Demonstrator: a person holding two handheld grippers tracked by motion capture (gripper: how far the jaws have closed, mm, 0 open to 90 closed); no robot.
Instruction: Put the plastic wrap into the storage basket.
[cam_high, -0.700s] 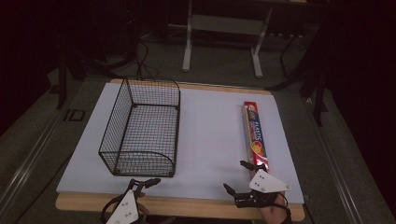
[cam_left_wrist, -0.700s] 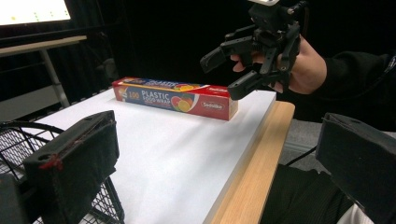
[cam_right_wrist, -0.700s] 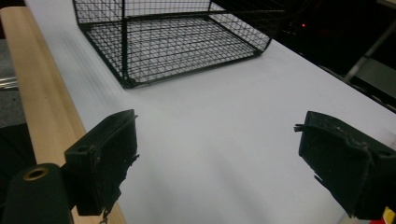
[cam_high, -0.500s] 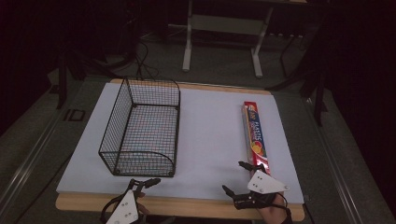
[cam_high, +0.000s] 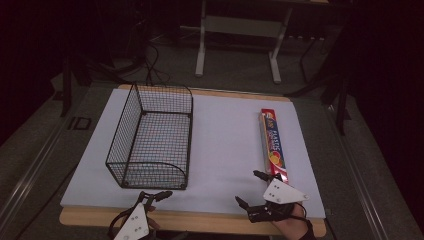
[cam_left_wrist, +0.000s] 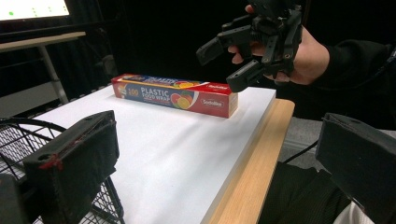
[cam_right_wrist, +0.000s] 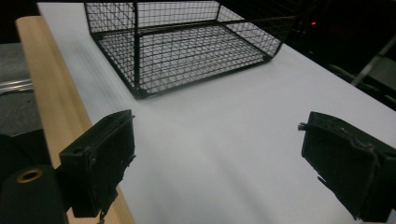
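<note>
We see the plastic wrap box (cam_high: 273, 145) lying flat on the white board (cam_high: 225, 145), well to the right of the wire basket (cam_high: 152, 140), which stands empty on the same board. The right gripper (cam_high: 249, 189) hovers just off the box's near end, its jaws spread wide with nothing between them. The left gripper (cam_high: 156, 195) hangs at the board's near edge, just in front of the basket, jaws likewise spread and empty.
</note>
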